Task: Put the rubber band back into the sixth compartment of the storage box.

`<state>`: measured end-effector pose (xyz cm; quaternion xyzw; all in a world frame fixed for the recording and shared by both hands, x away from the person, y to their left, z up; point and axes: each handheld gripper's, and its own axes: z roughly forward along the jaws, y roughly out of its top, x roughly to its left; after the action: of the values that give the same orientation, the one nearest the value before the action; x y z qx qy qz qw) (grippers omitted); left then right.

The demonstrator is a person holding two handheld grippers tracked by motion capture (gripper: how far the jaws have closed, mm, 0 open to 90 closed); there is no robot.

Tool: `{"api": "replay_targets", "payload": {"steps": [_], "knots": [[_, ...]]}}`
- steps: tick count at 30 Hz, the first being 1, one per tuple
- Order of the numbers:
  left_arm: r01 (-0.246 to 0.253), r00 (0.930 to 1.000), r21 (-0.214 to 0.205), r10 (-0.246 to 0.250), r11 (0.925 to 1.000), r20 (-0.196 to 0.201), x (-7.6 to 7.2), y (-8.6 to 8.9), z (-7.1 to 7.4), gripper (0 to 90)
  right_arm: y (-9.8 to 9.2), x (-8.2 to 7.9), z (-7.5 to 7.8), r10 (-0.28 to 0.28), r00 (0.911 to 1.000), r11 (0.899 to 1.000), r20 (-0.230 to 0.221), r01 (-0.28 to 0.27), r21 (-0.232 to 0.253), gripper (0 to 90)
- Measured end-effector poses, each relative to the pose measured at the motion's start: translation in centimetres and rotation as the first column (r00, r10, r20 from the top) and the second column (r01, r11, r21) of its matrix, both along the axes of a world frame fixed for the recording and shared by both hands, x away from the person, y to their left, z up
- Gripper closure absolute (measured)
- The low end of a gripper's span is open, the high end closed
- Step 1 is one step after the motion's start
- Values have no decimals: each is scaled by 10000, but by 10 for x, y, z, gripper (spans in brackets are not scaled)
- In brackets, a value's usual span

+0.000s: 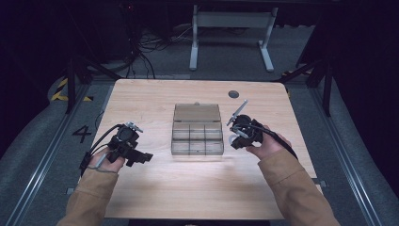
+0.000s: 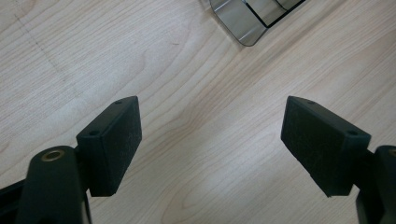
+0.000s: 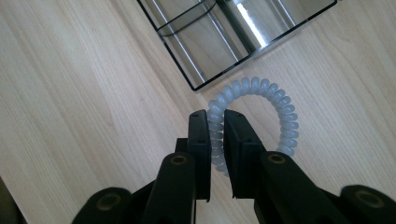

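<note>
A clear plastic organiser box (image 1: 196, 134) with several compartments and its lid laid back sits at the middle of the wooden table (image 1: 141, 99). My right gripper (image 1: 234, 139) is just right of the box and is shut on a pale coiled hair tie (image 3: 275, 109), whose ring hangs out beyond the jaws next to the box's corner (image 3: 205, 77). The hair tie (image 1: 231, 140) shows as a small white loop under that gripper. My left gripper (image 1: 141, 158) hovers left of the box, jaws wide open over bare wood (image 2: 205, 140), nothing between them. A corner of the box (image 2: 247, 25) lies ahead of it.
A round grommet (image 1: 234, 94) sits in the table near its far right edge. Beyond the table stand a white desk frame (image 1: 230, 37) and loose cables (image 1: 141, 52) on the dark floor. Metal rails (image 1: 47, 150) run along both sides.
</note>
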<state>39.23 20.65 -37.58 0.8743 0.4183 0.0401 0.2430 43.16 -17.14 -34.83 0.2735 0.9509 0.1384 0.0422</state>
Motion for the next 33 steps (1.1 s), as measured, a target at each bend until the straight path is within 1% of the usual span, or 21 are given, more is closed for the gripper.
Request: {"api": "replay_targets", "payload": {"steps": [3, 6, 11, 14, 19, 23, 24, 28, 30, 33], "knots": [[21, 10000, 35, -21, 10000, -4, 0, 0, 0, 209, 4, 4, 1, 55, 10000, 9999, 35, -56, 146, 811], [19, 10000, 45, -19, 10000, 6, 0, 0, 0, 209, 10, 7, 3, 152, 9999, 9998, -44, -151, 153, 812], [-37, 10000, -30, 37, 10000, 14, 0, 2, 0, 209, 19, 11, 6, 231, 9997, 9994, -32, -230, 262, 811], [-28, 10000, -16, 28, 10000, 8, 1, 3, 0, 209, 26, 14, 5, 363, 9993, 9991, -82, -361, 219, 811], [-36, 10000, -3, 36, 10000, 2, 1, 2, -1, 209, 34, 18, 4, 415, 9991, 9989, -112, -413, 215, 812], [-41, 10000, 24, 41, 10000, 1, 1, 2, -1, 209, 39, 20, 3, 538, 9985, 9982, -88, -535, 287, 812], [-41, 10000, 30, 41, 10000, 2, 1, 1, -1, 209, 40, 20, 3, 596, 9982, 9980, -57, -595, 225, 812], [-54, 10000, 20, 54, 10000, -4, 1, 1, -1, 210, 44, 23, 2, 591, 9981, 9979, -180, -586, 267, 812], [-48, 10000, 11, 48, 10000, -8, 1, 2, -1, 209, 46, 25, 3, 622, 9979, 9978, -171, -618, 227, 812], [-13, 10000, 21, 13, 10000, -36, 1, 1, -3, 209, 49, 27, 4, 625, 9977, 9976, -264, -616, 323, 812]]}}
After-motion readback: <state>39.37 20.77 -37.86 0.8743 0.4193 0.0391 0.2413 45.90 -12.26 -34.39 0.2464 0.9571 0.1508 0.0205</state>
